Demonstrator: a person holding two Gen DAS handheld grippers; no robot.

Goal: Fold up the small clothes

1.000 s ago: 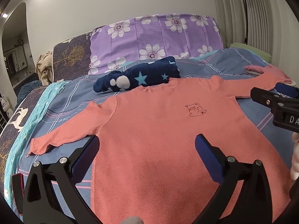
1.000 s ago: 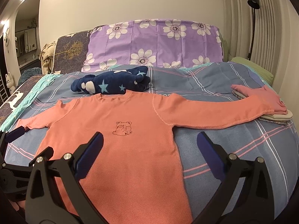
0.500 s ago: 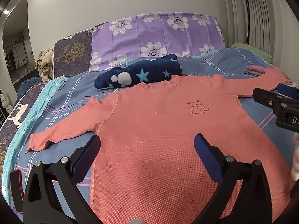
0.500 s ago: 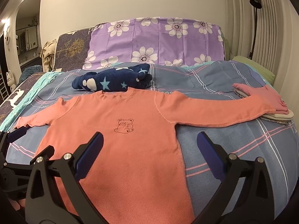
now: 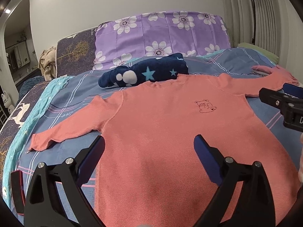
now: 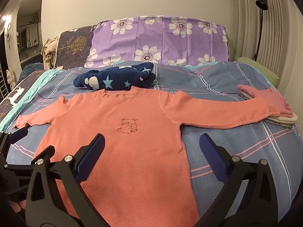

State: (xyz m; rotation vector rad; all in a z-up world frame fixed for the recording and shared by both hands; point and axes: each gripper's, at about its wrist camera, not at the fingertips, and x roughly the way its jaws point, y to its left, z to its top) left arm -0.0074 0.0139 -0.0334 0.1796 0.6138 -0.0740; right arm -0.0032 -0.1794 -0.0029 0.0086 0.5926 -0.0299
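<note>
Coral shirt [image 6: 132,151] flat on blue bedspread [image 6: 236,147], sleeves spread, edges free.

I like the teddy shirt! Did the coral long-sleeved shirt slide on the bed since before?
No. The coral long-sleeved shirt lies spread flat, its collar against the navy star-patterned fleece bundle as before; only the view shifted slightly.

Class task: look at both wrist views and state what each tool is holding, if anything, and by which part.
Nothing is held. The left tool and the right tool both stand open above the coral shirt, which lies flat on the bed.
</note>
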